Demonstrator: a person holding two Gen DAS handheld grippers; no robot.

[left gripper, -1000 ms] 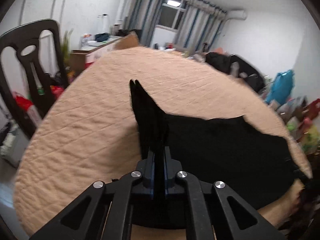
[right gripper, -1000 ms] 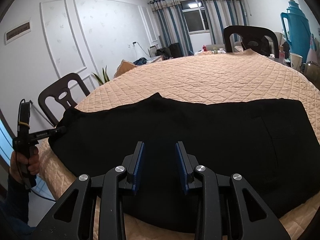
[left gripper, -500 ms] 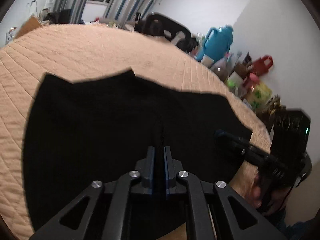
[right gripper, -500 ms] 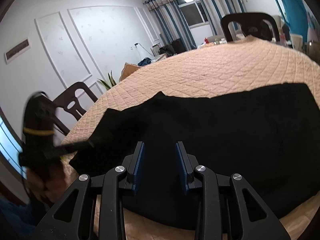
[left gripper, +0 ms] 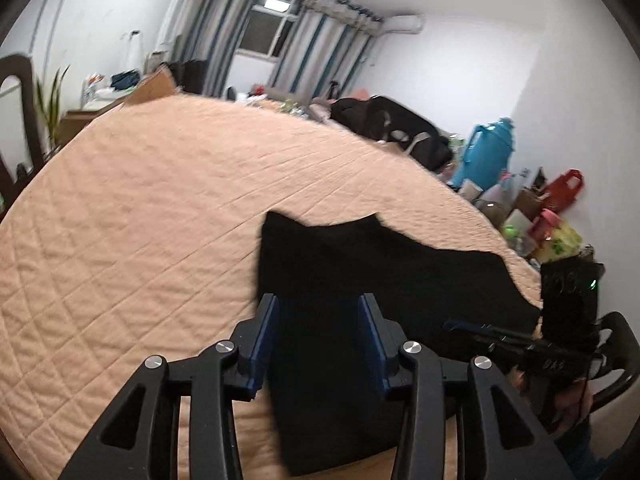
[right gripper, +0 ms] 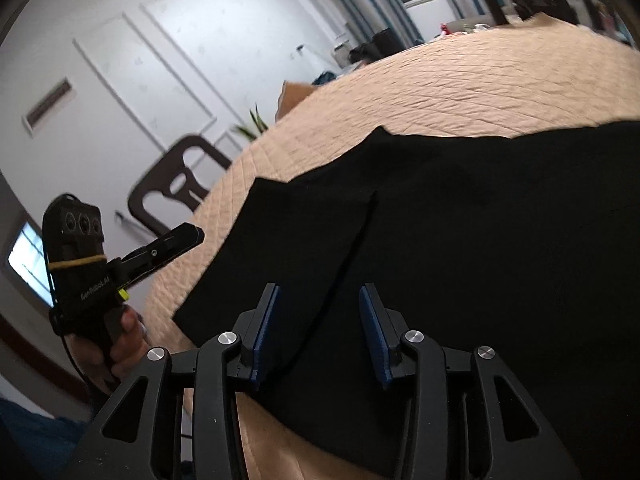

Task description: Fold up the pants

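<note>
The left gripper (left gripper: 318, 336) is opening its jaws, which were clamped on a raised peak of the black pants (left gripper: 380, 300) a second ago; nothing is pinched between its pads now, and that fabric is lying flat on the quilted table cover (left gripper: 140, 220). The right gripper (right gripper: 318, 332) is also widening its jaws above the cloth, apparently without touching it, though the blur makes this hard to judge. In the right wrist view, the left gripper is now hovering off the pants' edge beside the table.
</note>
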